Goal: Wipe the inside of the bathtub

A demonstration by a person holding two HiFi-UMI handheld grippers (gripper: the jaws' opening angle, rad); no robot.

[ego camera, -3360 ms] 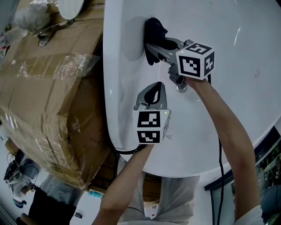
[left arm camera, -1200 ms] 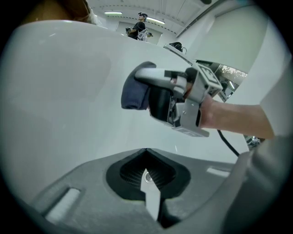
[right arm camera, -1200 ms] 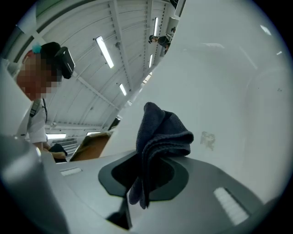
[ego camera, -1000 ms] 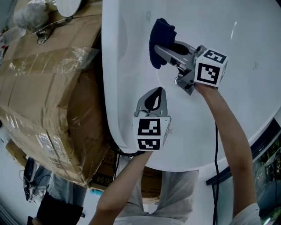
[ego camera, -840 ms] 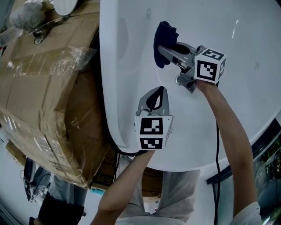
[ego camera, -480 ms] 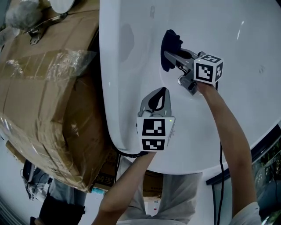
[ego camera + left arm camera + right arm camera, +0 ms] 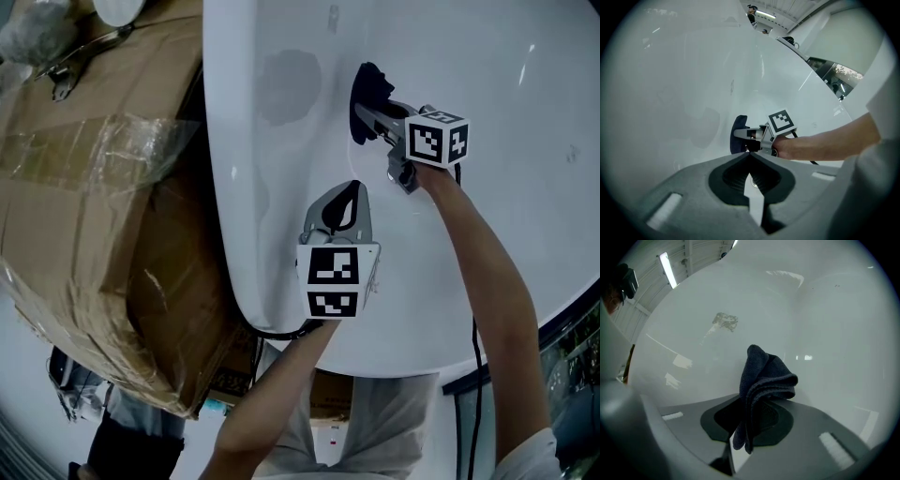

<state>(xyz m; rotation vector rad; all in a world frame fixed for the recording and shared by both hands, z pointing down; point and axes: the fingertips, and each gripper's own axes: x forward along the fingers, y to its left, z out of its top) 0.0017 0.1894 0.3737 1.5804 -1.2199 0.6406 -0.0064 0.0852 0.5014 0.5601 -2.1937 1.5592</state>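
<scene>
A white bathtub [image 7: 281, 169] fills the head view. My right gripper [image 7: 367, 101] is inside it, shut on a folded dark blue cloth [image 7: 368, 86] that presses against the tub's inner wall. In the right gripper view the cloth [image 7: 761, 385] hangs out between the jaws in front of the white wall [image 7: 740, 305]. My left gripper [image 7: 345, 202] hovers nearer the tub's rim, shut and holding nothing. The left gripper view shows its jaws meeting at the tip [image 7: 750, 155], with the right gripper [image 7: 740, 136] and the cloth [image 7: 737, 136] beyond.
A large cardboard box [image 7: 94, 216] wrapped in clear tape stands against the tub's left outer side, with a metal fitting [image 7: 80, 54] on top. The tub's rim [image 7: 225, 234] curves down the left. A black cable [image 7: 472, 375] trails from the right gripper.
The right gripper with the cloth has slid along the tub's inner wall, up and to the right in the head view. The left gripper has barely moved.
</scene>
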